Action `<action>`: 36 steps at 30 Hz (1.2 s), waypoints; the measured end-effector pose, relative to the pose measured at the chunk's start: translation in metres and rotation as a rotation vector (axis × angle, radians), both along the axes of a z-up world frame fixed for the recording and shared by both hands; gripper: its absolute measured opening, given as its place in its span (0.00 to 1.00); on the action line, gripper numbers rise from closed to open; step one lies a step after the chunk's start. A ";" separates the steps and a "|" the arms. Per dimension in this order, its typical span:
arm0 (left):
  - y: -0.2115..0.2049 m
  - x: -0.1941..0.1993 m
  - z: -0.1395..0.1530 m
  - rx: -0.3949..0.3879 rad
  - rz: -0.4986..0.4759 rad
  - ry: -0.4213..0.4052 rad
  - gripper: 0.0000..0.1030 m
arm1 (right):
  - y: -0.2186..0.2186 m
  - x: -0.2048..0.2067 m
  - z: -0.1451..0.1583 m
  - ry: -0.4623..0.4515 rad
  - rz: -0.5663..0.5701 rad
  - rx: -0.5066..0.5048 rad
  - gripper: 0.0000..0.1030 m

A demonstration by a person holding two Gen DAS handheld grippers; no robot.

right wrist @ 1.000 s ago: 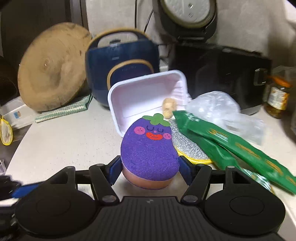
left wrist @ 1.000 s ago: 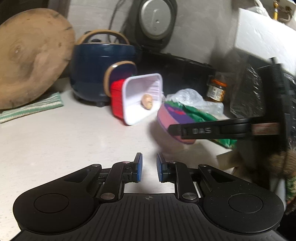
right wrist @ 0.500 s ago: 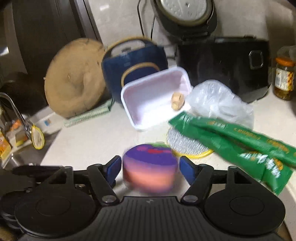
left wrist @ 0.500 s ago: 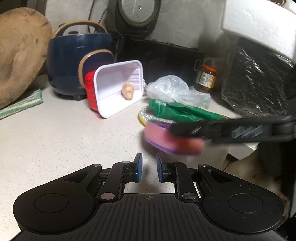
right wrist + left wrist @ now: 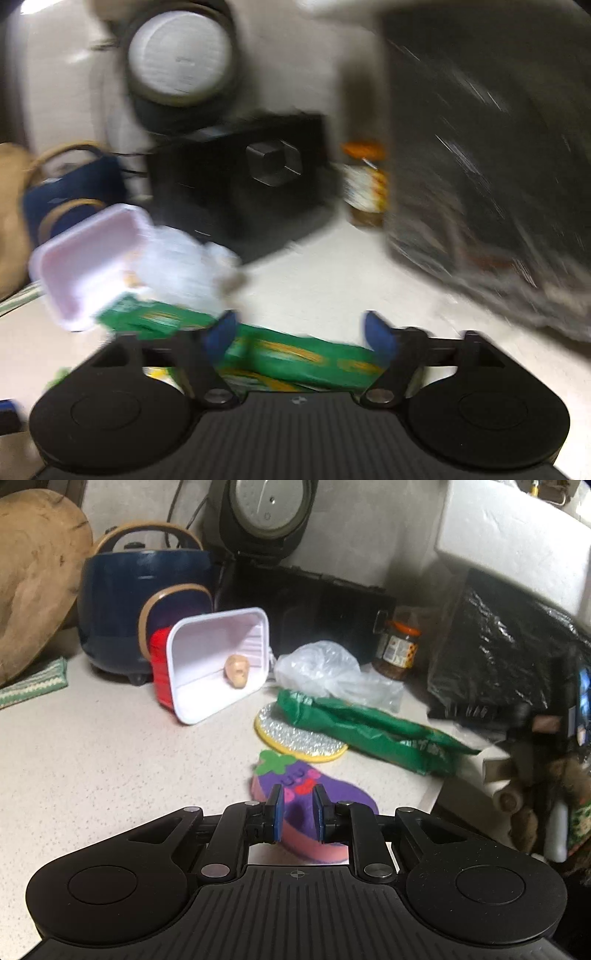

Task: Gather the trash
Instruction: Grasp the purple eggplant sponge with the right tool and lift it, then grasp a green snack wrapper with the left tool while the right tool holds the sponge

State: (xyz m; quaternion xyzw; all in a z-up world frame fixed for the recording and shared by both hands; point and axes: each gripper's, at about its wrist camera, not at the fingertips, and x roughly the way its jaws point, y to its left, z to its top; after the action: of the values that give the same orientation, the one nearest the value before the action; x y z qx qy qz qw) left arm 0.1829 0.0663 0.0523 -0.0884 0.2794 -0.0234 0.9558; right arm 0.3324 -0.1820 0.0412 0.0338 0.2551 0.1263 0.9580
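Note:
A purple eggplant-shaped sponge (image 5: 332, 794) lies flat on the counter, just beyond my left gripper (image 5: 298, 818), whose jaws are nearly closed and hold nothing. A green wrapper (image 5: 369, 731) lies across a glittery round pad (image 5: 295, 734), with a clear plastic bag (image 5: 321, 668) and a tilted white tray (image 5: 218, 661) behind. In the blurred right wrist view my right gripper (image 5: 301, 332) is open and empty, above the green wrapper (image 5: 295, 362). A black trash bag (image 5: 509, 650) hangs at the right.
A navy rice cooker (image 5: 140, 602), a black appliance (image 5: 325, 609) and a jar (image 5: 399, 650) stand along the back wall. A wooden board (image 5: 33, 576) leans at the left. The counter edge (image 5: 436, 794) drops off at the right.
The right gripper carried the eggplant sponge right, let it go onto the counter, and swung on to the right, now open. The left gripper stayed nearly closed and turned right.

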 end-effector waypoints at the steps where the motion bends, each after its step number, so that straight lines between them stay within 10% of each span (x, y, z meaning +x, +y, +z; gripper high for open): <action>1: 0.000 0.000 0.001 0.006 0.004 -0.007 0.18 | -0.003 0.004 -0.006 0.031 -0.021 0.006 0.45; 11: -0.004 0.013 0.005 0.031 0.028 -0.028 0.19 | 0.001 -0.038 -0.026 0.130 0.212 0.111 0.42; 18: -0.063 0.016 -0.013 0.298 -0.120 -0.069 0.19 | -0.004 -0.067 -0.009 -0.052 0.120 0.042 0.63; 28: -0.050 -0.001 -0.032 0.490 -0.086 -0.051 0.24 | -0.025 -0.074 -0.017 -0.028 0.116 0.026 0.67; 33: -0.021 -0.004 -0.026 0.430 0.000 -0.020 0.23 | -0.012 -0.077 -0.019 -0.041 0.147 0.001 0.71; 36: -0.010 -0.003 -0.012 0.240 -0.027 -0.006 0.21 | -0.001 -0.081 -0.020 -0.062 0.150 -0.031 0.71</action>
State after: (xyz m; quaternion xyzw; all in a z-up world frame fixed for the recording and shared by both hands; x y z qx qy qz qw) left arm 0.1802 0.0558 0.0400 0.0306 0.2786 -0.0032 0.9599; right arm 0.2514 -0.1834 0.0212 -0.0041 0.2292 0.1948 0.9537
